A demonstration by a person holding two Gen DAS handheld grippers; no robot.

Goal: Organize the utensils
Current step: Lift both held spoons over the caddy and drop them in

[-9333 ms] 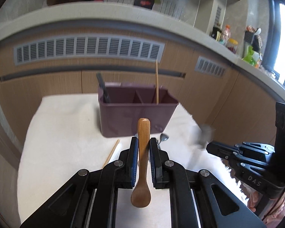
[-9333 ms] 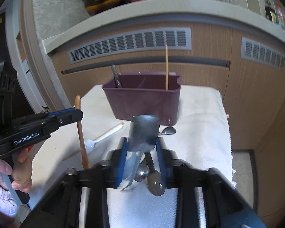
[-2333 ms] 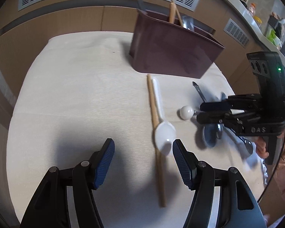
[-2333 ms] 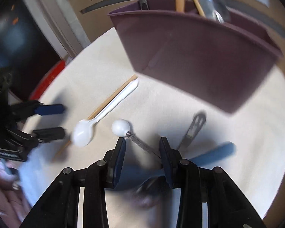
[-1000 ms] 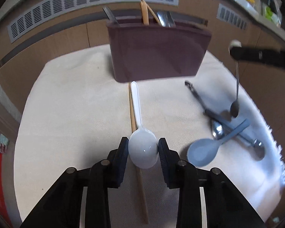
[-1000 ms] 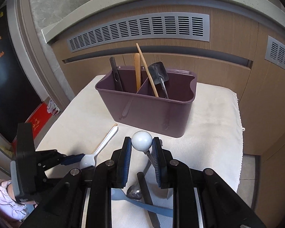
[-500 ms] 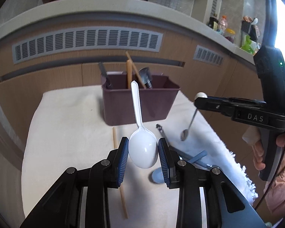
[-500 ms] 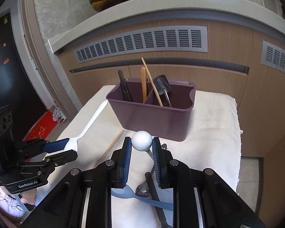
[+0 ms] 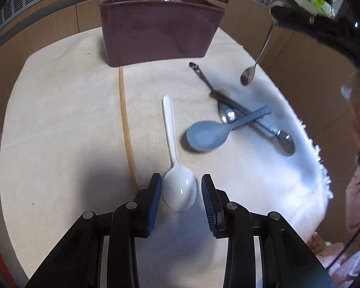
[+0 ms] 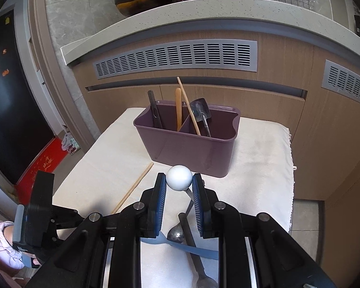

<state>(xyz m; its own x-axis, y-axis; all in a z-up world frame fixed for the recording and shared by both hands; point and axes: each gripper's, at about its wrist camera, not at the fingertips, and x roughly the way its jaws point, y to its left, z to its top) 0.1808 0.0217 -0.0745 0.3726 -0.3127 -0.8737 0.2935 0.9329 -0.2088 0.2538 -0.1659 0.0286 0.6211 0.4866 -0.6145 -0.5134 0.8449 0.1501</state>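
Note:
A white plastic spoon lies on the cream cloth, its bowl between the fingers of my left gripper. The jaws are opening, and a gap shows between the right pad and the bowl. My right gripper is shut on a small metal spoon by its white ball end. In the left wrist view that spoon hangs bowl down over the cloth's right side. The purple organizer stands at the back of the cloth with several utensils upright in it.
A wooden chopstick lies left of the white spoon, running up to the organizer. A blue spoon and several crossed metal utensils lie to the right. The cloth's frayed edge and a person's sleeve are at the right.
Half a second ago the left gripper held the white spoon up towards the organizer. Now it is tilted down, the spoon is on the cloth and the jaws stand wider. The right gripper barely moved.

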